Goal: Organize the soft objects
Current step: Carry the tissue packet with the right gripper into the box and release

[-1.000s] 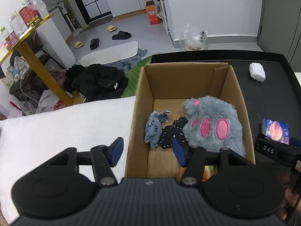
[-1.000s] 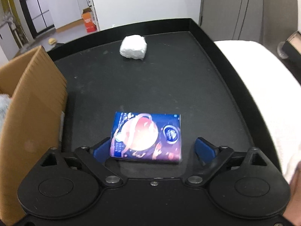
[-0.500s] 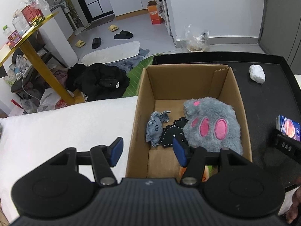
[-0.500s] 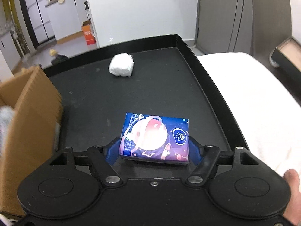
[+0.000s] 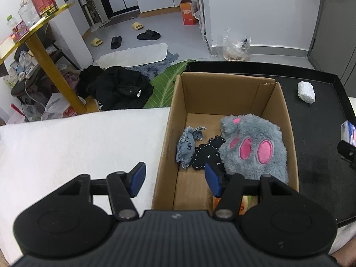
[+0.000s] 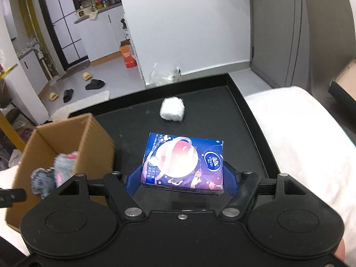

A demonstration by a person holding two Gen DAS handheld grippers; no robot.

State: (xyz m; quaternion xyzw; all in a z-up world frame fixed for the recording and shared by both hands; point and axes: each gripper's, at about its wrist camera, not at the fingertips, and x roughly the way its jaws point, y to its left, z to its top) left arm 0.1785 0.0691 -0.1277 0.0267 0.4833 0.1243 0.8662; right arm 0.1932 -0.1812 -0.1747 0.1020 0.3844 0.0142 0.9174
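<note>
Right tool point(image 6: 182, 178): blue pads clamped on both sides of the tissue pack point(image 6: 182, 161), so it's pinching it. The pack sits up off the tray point(image 6: 251, 120); you can see its shadow on the black surface underneath.
Left tool point(image 5: 174, 179): fingers spread wide, nothing between them. One blue pad hangs over the white towel-ish surface point(image 5: 77, 146), the other over the inside of the cardboard box point(image 5: 224, 91), so it pretty much straddles the box's left wall.
Tissue pack: dark blue and purple with a pinkish planet print and a round logo, held flat with the print side up. In the left view only a sliver of it shows at the far right edge.
Cardboard box: open top, standing on the left end of the tray, right against the white surface.
In the box: big grey plush point(image 5: 251, 149) with pink patches on the right, small denim-blue toy point(image 5: 188, 143) on the left, a black stitched piece point(image 5: 208, 155) between them and touching both.
White wad point(image 6: 172, 109): farther back on the tray, well apart from the box and the pack.
Background: floor with slippers point(image 5: 148, 34) and a pile of black clothes point(image 5: 115, 87).
</note>
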